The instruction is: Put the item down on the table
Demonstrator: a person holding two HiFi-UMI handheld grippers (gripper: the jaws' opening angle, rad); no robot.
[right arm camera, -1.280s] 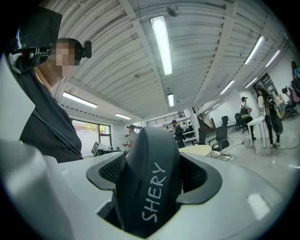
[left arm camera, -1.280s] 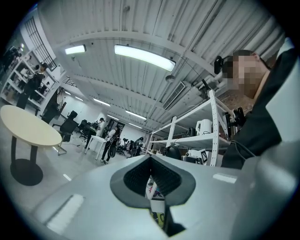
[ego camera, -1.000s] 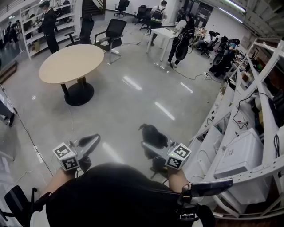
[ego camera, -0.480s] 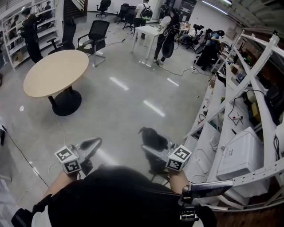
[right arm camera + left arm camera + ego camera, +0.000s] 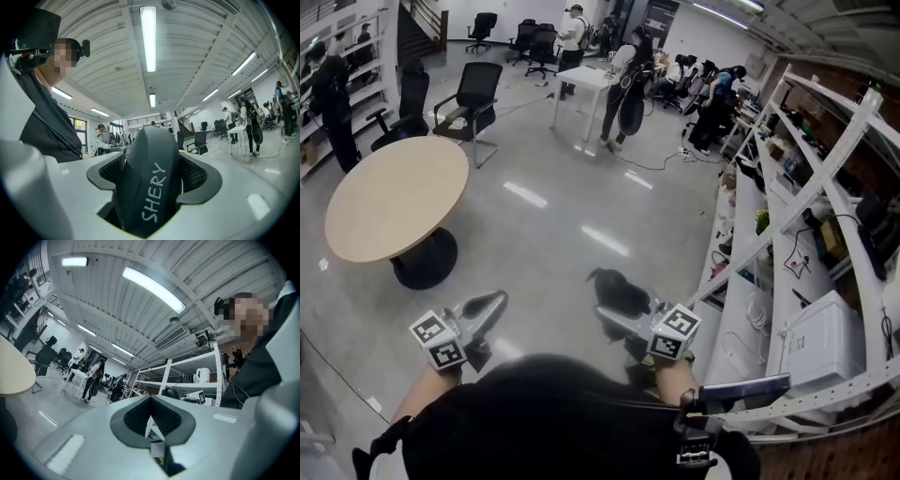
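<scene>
In the head view, we see the left gripper low at the left, its jaws closed together with nothing in them. The right gripper is near the middle and grasps a black item, which stands out past the jaws towards the far side. Both grippers are in the air above the grey floor. The round desk stands far to the left, well apart from the item, and its top is bare. Behind it there is a black chair, and further away a white table with some people standing near it. White shelves run along the right side.

In the left gripper view, the left gripper shows its dark pads brought together, with only a small opening between them, and through this opening we see a part of a white shelf. No thing is held there. An edge of the round desk shows at the left.

In the right gripper view, the right gripper is clenched on the black item. The item fills the space between the two ribbed pads, and both pads touch its sides. It bears the white letters "SHERY". It stands upward out of the jaws and is not on any desk.
</scene>
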